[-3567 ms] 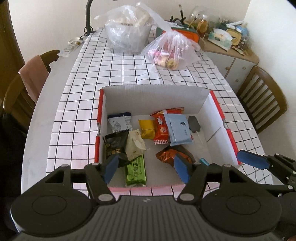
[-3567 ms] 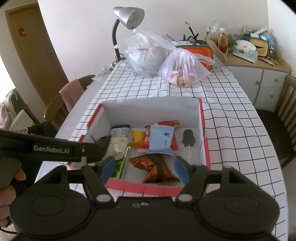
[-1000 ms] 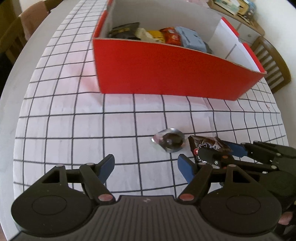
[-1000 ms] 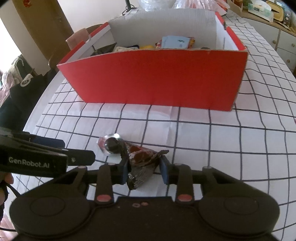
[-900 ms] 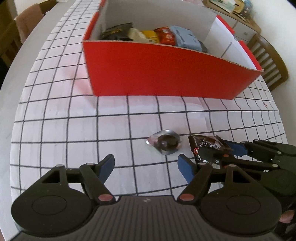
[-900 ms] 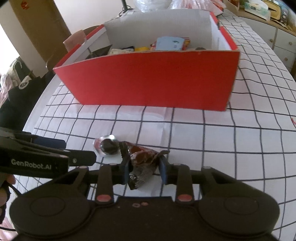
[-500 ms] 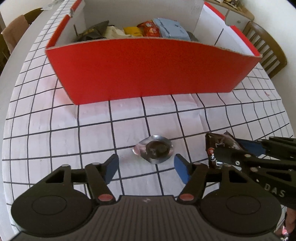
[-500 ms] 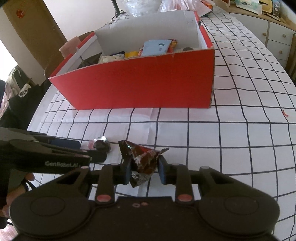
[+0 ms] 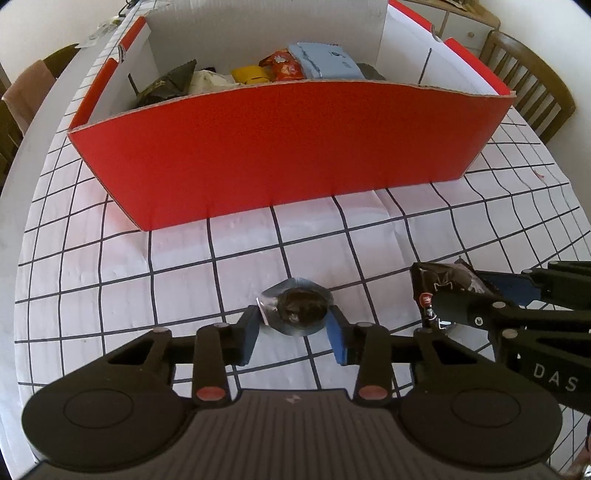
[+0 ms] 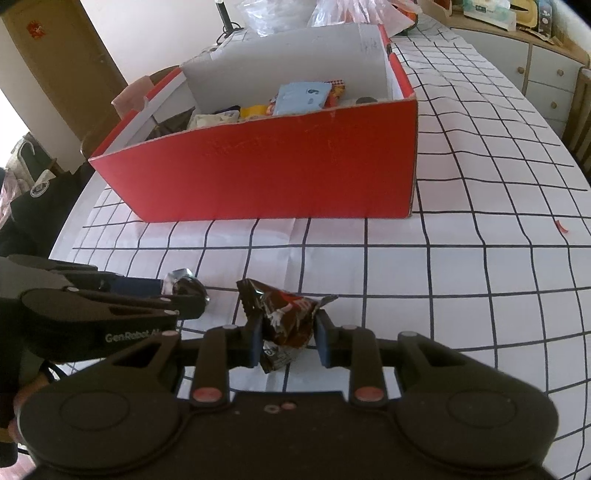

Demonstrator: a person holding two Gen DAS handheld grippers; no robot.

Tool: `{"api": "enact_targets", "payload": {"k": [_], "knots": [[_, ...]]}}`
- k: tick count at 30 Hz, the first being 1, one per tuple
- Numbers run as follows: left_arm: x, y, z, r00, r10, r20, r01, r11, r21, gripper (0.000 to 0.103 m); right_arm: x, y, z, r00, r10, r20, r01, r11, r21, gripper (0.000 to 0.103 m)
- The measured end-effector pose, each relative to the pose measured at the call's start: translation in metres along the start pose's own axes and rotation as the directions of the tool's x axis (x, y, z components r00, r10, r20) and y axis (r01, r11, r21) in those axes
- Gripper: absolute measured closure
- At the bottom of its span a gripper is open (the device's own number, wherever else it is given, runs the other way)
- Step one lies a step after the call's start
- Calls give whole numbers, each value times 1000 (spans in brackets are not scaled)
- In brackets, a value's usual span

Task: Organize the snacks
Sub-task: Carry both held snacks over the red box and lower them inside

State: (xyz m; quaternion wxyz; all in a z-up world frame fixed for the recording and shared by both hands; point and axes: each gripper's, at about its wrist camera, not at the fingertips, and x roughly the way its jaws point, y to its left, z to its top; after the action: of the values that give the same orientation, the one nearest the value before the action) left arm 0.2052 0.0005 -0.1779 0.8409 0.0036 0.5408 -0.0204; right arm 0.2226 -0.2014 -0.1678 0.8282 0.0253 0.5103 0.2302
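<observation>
A red cardboard box with several snack packets inside stands on the checked tablecloth; it also shows in the right wrist view. My left gripper has closed around a small round silver-wrapped snack on the cloth in front of the box, its pads touching both sides. The silver snack shows in the right wrist view. My right gripper is shut on a dark brown crinkled snack packet, held just above the cloth to the right of the silver snack. The packet shows in the left wrist view.
Wooden chairs stand at the table's right and left sides. Plastic bags lie behind the box. A sideboard stands at the far right. The table's front edge is close below both grippers.
My left gripper has moved forward and closed its jaws onto the silver snack. My right gripper still holds the brown packet and has shifted slightly right. The box looks nearer.
</observation>
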Motion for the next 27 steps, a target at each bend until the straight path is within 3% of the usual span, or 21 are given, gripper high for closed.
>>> {"api": "enact_targets", "payload": {"k": [14,27], "knots": [[-22,19,-15,999,-47,-16,45,993,-107,68,-27,9,-11,999,16,39,-17,1000,13,78],[-95,21,-37,993,-78,94,88,991,-103,68,-87,30,-22,989,36,145,-39,999,16,79]]}}
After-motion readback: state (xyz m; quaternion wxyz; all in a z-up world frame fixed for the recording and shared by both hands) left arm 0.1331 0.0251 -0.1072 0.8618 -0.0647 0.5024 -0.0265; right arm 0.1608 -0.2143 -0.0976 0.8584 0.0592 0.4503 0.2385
